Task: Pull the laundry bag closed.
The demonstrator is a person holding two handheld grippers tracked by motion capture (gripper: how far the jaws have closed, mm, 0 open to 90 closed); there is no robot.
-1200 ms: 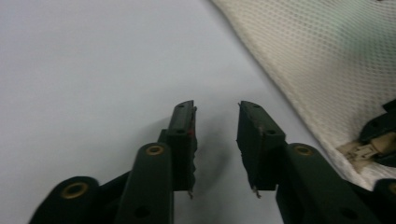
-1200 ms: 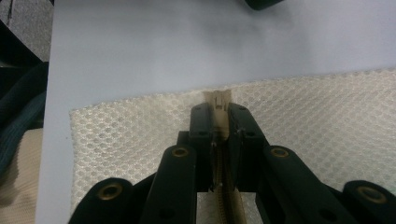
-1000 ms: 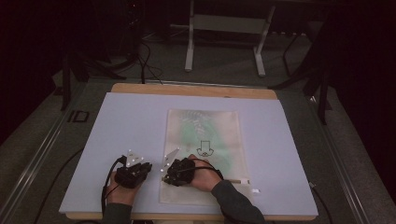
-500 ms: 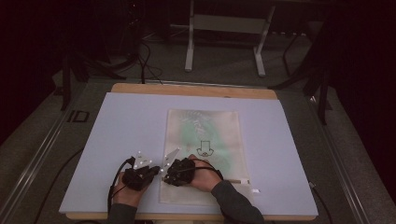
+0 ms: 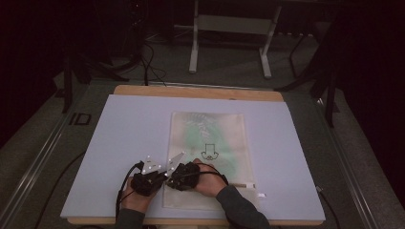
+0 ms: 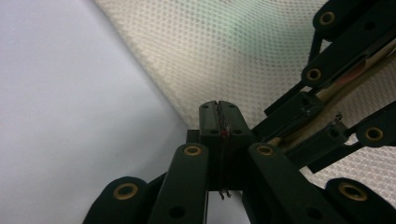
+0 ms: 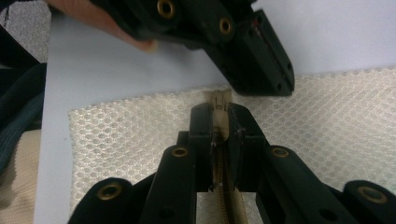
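Wide bare lavender table cover [image 5: 119, 138] lies open to the left. The left gripper [image 6: 219, 122], jaws pressed together on nothing visible, sits at the left edge of the cream honeycomb-mesh zip pouch [image 5: 210, 143]. The right gripper [image 7: 219, 119], touching it, pinches the pouch's beige zipper tape [image 7: 218, 100] at the near-left corner

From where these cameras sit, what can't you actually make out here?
- Left gripper: jaws pressed together; whether anything is pinched between them cannot be told in the left gripper view.
- Zipper of the mesh bag: the right gripper closes around its end, hiding the slider.
- Small black drawing on the bag: too small to identify from the high view.
- White tag beside the bag: too small to read.
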